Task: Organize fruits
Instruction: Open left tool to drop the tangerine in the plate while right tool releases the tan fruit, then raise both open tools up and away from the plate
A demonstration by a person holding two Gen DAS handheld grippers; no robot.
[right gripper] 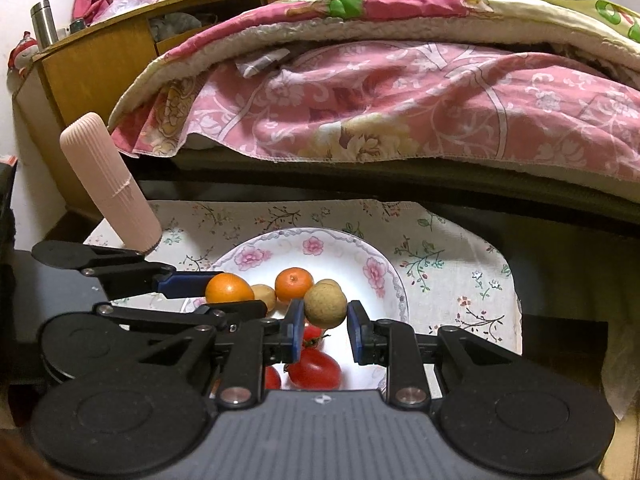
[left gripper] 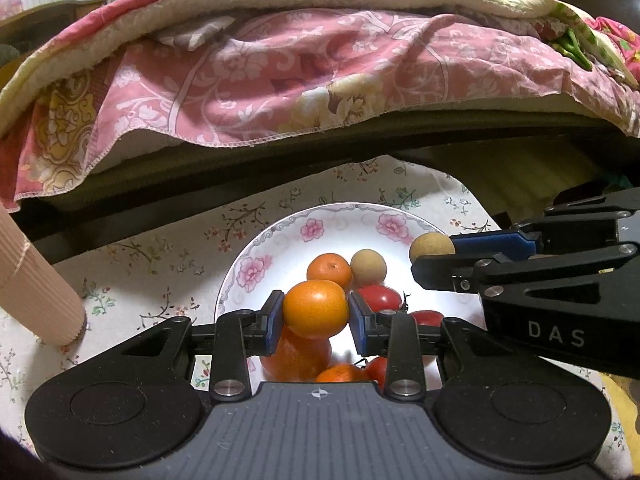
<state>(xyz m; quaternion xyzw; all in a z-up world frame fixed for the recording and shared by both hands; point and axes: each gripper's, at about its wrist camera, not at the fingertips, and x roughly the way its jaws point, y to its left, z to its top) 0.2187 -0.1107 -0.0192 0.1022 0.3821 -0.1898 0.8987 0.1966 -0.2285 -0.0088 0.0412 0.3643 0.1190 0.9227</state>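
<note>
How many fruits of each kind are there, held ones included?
Orange: 4, one in the left gripper
Tan round fruit: 3, one in the right gripper
Red tomato: 3
Total: 10 visible; the grippers may hide more.

My left gripper [left gripper: 316, 322] hides most of a large orange [left gripper: 298, 356] and tomatoes [left gripper: 378, 368] on the near side of the plate [left gripper: 256, 256], while the pink ribbed tube [left gripper: 36, 276] runs off the left edge.
</note>
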